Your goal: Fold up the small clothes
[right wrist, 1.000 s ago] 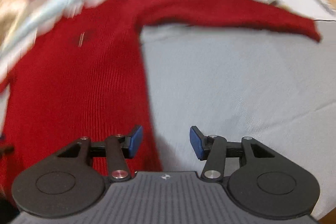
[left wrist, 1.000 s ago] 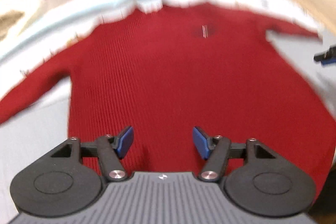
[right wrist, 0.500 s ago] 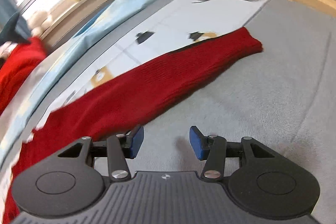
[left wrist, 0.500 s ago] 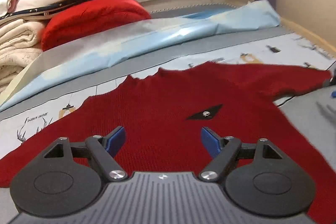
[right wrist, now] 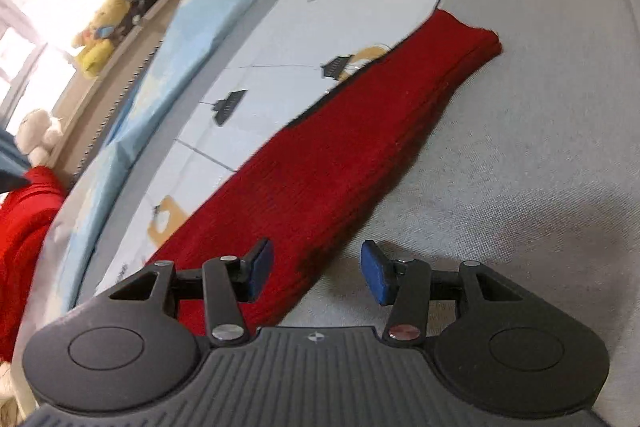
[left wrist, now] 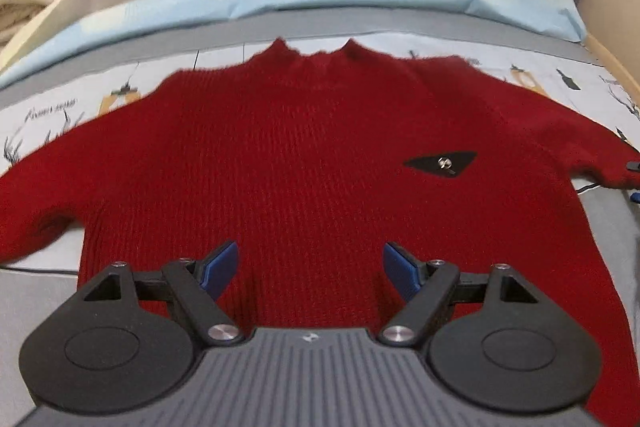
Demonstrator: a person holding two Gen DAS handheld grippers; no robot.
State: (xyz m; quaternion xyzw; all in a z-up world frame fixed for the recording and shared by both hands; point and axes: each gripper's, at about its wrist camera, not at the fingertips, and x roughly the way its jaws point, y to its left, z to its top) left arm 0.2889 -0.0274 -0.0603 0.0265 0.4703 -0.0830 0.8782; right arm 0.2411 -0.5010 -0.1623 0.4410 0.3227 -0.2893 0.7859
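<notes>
Right wrist view: your right gripper (right wrist: 316, 277) has its jaws apart, nothing between the pads, poised over the near end of the red sweater's sleeve (right wrist: 344, 155). The sleeve lies flat on the grey bedcover (right wrist: 540, 147), its long axis running from about seven o'clock up to the cuff (right wrist: 476, 43) at about one o'clock. Its near edge passes between the blue pads, closer to the left one. In the left wrist view, your left gripper (left wrist: 310, 269) is spread wide and empty over the sweater's lower body (left wrist: 304, 167). The collar (left wrist: 316, 53) sits at twelve o'clock. The right hand looks nearer this sleeve, so folding it inward likely falls to it.
</notes>
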